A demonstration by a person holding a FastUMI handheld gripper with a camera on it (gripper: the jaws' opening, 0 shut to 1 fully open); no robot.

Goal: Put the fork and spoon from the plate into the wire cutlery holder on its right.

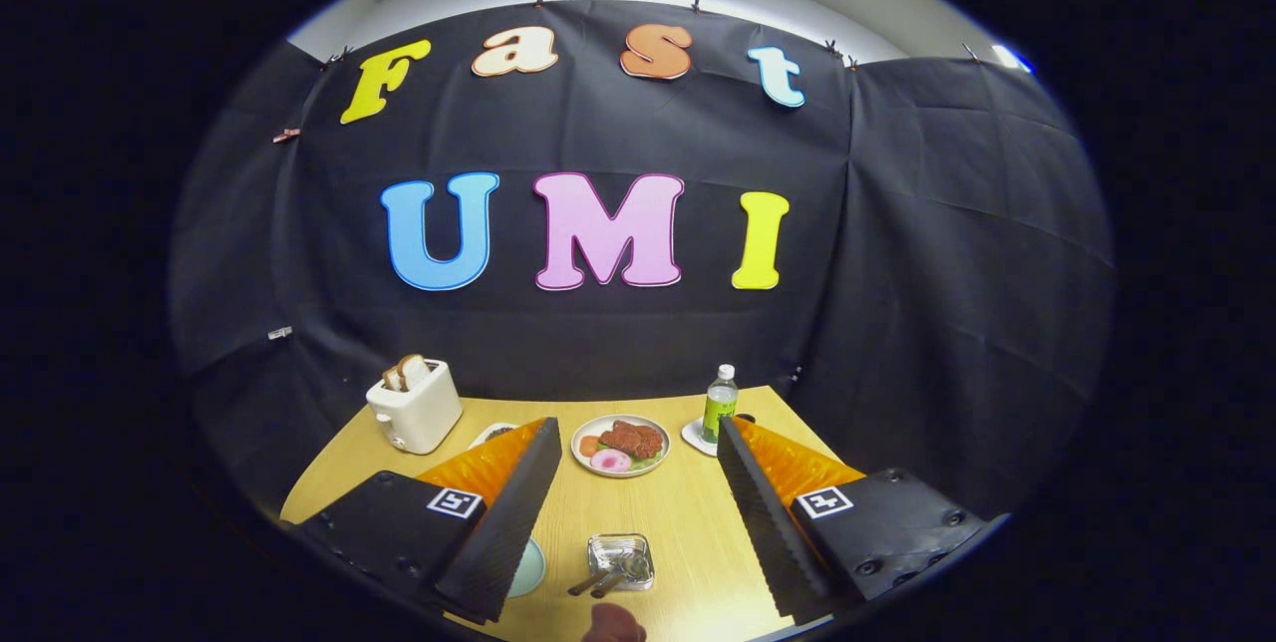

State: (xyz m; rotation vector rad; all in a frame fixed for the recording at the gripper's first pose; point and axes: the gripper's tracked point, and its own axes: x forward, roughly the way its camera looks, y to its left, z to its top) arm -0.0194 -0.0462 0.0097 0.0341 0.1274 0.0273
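Observation:
My gripper (638, 421) is open, its two orange-and-black fingers spread wide and held high above the wooden table (688, 512). Far below, between the fingers, sits the shiny wire cutlery holder (622, 556). Two dark utensil handles (590, 583) poke out of its near left corner, and the heads seem to lie inside it; I cannot tell fork from spoon. To the holder's left, a sliver of a pale green plate (529, 568) shows from under the left finger (498, 512). Nothing is between the fingers.
A white toaster (414, 408) with bread stands at the back left. A plate of food (620, 445) sits at the back middle, with a green bottle (720, 403) on a coaster to its right. A person's fingertip (613, 628) shows just below the holder.

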